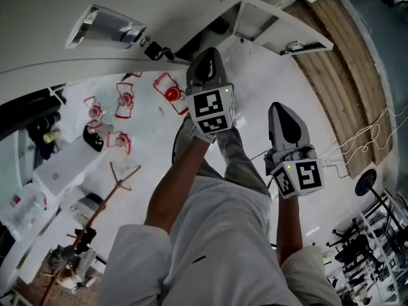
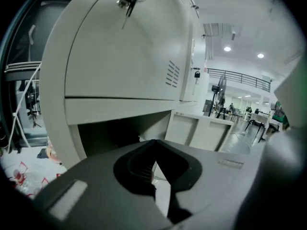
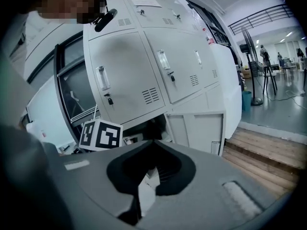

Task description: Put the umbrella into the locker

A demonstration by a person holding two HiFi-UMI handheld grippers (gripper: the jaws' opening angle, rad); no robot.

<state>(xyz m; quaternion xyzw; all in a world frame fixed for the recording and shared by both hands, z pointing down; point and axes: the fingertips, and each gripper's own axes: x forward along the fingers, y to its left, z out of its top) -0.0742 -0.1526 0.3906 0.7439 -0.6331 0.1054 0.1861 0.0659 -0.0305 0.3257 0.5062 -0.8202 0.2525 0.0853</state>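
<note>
Left claw and right claw, each closed on nothing, held side by side before the locker

Locker interior dark, contents indistinct

The locker bank stands on the floor, with a wooden platform at its right. A lower compartment is open, its door swung to the right. The left gripper is before that opening. The right gripper is to its right, further back. Cables lie at the platform's edge.
</note>
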